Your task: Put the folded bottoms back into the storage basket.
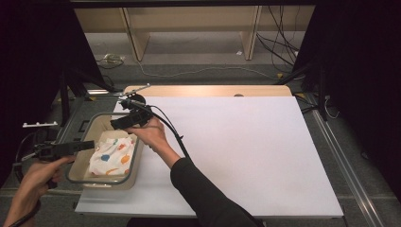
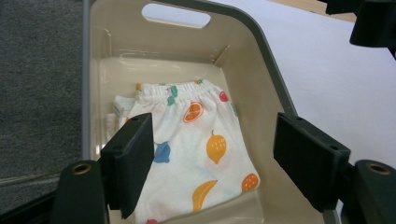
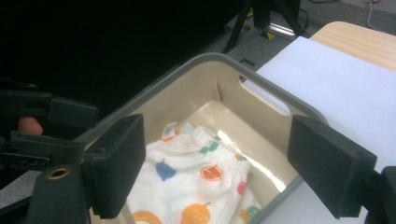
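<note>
A beige bin with a grey rim (image 1: pixel 138 152) stands at the left edge of the table. Inside it lies a folded white garment with a fruit print (image 1: pixel 112 157). My left gripper (image 1: pixel 89 145) hovers at the bin's left rim, open, nothing between its jaws. In the left gripper view (image 2: pixel 212 127) the garment (image 2: pixel 196 144) lies below in the bin (image 2: pixel 261 51). My right gripper (image 1: pixel 115 124) hangs over the bin's far right corner, also open and holding nothing. The right gripper view (image 3: pixel 219 131) looks down on the garment (image 3: pixel 196 184) and bin rim (image 3: pixel 187 63), with the left gripper (image 3: pixel 74 126) beyond.
A large white sheet (image 1: pixel 236 151) covers the wooden table (image 1: pixel 213 90) to the right of the bin. Cables (image 1: pixel 189 72) and wooden furniture legs (image 1: pixel 135 40) are on the floor behind. Dark curtains flank both sides; a metal rail (image 1: pixel 345 161) runs along the right.
</note>
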A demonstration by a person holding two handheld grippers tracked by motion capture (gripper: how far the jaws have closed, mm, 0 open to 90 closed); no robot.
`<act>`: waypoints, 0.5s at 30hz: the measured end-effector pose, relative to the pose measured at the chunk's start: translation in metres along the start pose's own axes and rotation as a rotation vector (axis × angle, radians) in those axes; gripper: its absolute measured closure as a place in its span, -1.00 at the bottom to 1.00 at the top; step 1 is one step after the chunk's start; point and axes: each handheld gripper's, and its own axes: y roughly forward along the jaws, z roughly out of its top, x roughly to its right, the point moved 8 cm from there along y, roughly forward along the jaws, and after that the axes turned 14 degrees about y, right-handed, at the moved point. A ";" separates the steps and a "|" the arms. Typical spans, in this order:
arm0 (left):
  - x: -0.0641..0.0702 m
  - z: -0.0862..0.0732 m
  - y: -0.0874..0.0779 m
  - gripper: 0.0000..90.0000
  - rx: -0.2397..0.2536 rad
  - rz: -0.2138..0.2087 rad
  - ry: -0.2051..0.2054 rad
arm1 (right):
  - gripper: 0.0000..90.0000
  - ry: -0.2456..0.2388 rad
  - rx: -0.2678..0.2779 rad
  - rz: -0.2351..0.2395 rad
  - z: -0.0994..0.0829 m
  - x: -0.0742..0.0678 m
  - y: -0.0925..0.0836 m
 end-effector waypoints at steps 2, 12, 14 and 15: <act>0.003 0.001 0.002 -0.37 0.005 -0.005 0.002 | -0.55 0.010 0.008 0.004 0.000 0.003 -0.005; 0.018 0.005 0.010 -0.41 0.017 -0.028 0.028 | -0.54 0.036 0.032 0.005 -0.005 0.025 -0.025; 0.021 0.006 0.010 -0.42 0.024 -0.030 0.033 | -0.54 0.044 0.039 0.004 -0.005 0.030 -0.029; 0.022 0.007 0.011 -0.42 0.033 -0.029 0.029 | -0.54 0.049 0.041 0.004 -0.006 0.032 -0.031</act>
